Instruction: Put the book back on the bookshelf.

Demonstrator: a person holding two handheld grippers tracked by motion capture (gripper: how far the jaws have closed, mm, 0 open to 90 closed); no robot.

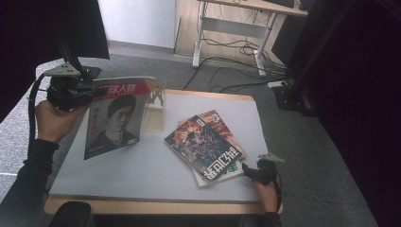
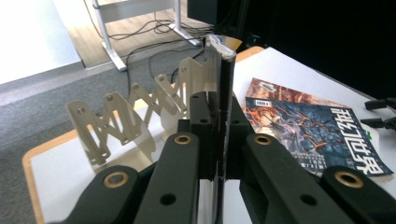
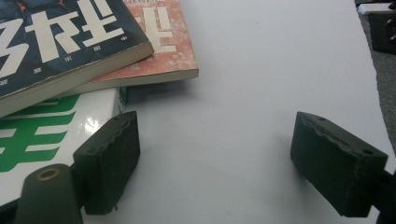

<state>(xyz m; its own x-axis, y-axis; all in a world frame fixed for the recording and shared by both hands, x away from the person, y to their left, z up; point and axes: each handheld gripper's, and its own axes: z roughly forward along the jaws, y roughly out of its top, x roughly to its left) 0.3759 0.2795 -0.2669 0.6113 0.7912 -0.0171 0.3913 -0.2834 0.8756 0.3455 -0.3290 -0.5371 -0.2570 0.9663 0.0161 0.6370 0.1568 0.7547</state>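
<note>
High view: the person's left tool [image 1: 87,90] is clamped on a magazine [image 1: 116,118] with a portrait on its cover, holding it upright above the left part of the white surface [image 1: 156,165], its top edge near the folding rack [image 1: 156,111] that stands toward the back. Held by its edge like this, the magazine hangs flat and vertical, which I judge is the way it has to go if it is meant to slide between the rack's dividers. In the left gripper view the two black jaws stand pressed together on the magazine's [image 2: 223,93] thin edge, with the pale, zigzag rack [image 2: 135,112] just beyond and to one side, its slots apparently vacant. A loose stack of magazines [image 1: 205,142] lies flat to the right of the middle, the dark top one skewed over a reddish one and a white one with green letters, so each edge peeks out and can be picked off in turn. The right tool [image 1: 250,171] rests low at the stack's near corner, jaws spread wide and holding nothing; in the right gripper view its one jaw sits just beside the white magazine's [image 3: 56,135] corner, the other well off over bare surface [image 3: 261,70]. To me it looks parked there, ready for the next pick once the left hand's magazine is shelved.
</note>
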